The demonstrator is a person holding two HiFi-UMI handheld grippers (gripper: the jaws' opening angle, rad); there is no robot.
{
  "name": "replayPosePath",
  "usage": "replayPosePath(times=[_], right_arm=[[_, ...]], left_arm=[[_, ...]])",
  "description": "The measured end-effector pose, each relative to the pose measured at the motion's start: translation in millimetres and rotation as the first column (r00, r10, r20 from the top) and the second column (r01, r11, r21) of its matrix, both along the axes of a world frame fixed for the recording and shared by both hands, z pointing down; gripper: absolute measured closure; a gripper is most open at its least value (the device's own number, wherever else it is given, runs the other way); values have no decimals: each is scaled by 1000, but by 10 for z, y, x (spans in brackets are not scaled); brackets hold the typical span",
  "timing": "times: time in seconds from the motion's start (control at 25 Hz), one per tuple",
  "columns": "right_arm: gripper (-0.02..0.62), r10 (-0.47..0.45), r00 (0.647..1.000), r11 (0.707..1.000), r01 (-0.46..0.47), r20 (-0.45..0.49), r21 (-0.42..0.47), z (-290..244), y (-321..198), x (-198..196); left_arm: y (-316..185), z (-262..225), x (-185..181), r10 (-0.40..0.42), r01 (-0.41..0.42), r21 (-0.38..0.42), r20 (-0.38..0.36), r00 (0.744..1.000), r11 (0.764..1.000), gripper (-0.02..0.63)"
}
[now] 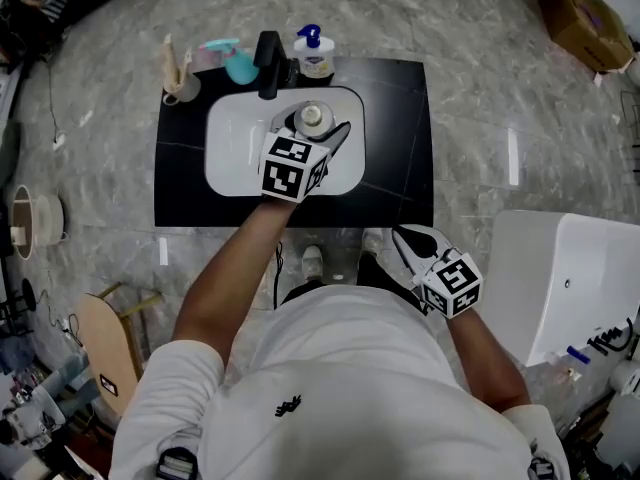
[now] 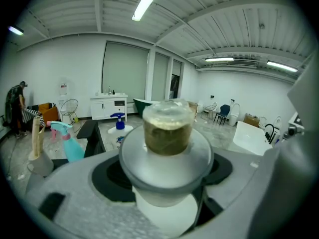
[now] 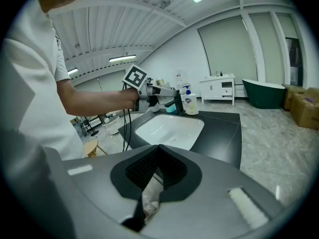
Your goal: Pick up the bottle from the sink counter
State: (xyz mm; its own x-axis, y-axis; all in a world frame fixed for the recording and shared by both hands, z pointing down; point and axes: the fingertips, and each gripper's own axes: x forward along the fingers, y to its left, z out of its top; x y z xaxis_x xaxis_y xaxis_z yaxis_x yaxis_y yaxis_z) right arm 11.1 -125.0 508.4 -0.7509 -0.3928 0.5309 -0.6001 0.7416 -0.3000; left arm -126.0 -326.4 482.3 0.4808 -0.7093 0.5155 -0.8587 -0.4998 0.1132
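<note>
Bottle [image 2: 167,133] clamped in your left gripper [image 1: 314,123] jaws may slip if tilted; right gripper [image 1: 403,236] jaws closed, empty.

Bright, even ceiling-tube light [image 2: 148,2]; fisheye warp w/ dark corners; near foreground soft; glare on floor [image 1: 513,156]
</note>
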Motion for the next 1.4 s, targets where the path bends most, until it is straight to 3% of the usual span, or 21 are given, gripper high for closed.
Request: replayPosePath(times=[0.68,1.4], right_arm=[[583,-13,1000,999,13,8,47,-146,411,-656],[583,-6,1000,996,6,-2,91,-192,895,-1119]], left_arm=[[947,-636,-652,93,-93,15,-22,995,996,261],[1669,-754,-1125,147,-146,18,-28,989,989,261]])
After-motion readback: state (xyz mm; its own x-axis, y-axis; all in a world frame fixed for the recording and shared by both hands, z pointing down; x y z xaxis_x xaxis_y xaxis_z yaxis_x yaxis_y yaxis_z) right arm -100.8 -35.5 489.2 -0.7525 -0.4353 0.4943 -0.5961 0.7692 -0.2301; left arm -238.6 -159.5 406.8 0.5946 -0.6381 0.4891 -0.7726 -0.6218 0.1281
